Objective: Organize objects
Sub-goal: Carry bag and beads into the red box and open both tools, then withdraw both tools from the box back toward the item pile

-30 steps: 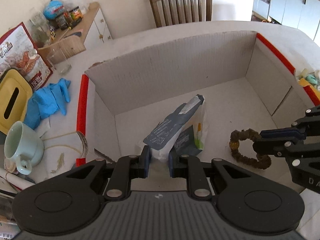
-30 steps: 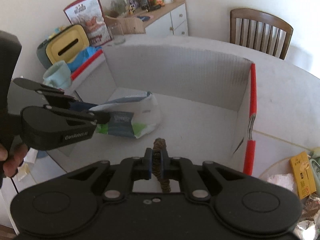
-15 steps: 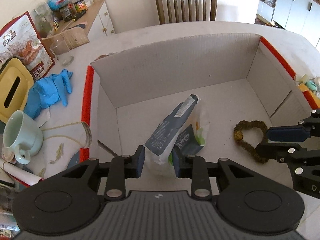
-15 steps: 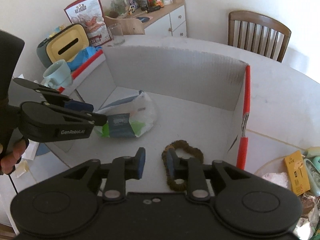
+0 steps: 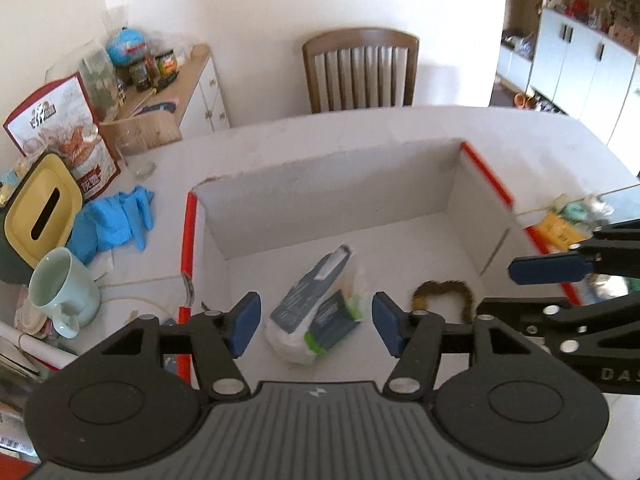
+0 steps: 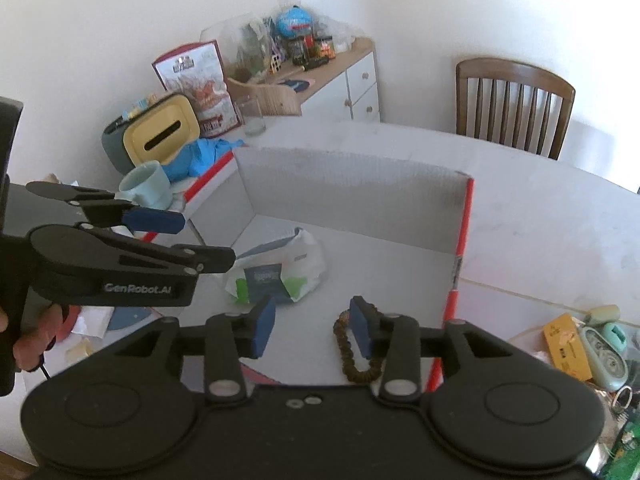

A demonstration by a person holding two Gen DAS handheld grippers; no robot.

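White tabletop (image 5: 360, 128) carrying an open cardboard box (image 5: 328, 196) with red-taped edges, a wooden chair (image 5: 360, 68) behind it, and a pale green mug (image 5: 60, 292) and blue gloves (image 5: 112, 220) lying outside the box's left wall. On the box floor, a grey-and-white snack bag (image 5: 316, 312) and a brown hair scrunchie (image 5: 442, 294) lie near each other but apart. Left gripper (image 5: 316, 322) and right gripper (image 6: 312, 326) hover above the box, fingers spread wide, each holding nothing.

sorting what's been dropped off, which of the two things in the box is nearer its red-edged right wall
The brown beaded loop. It lies on the floor of the cardboard box toward the red-edged right wall, while the white and grey snack bag lies more toward the left wall.
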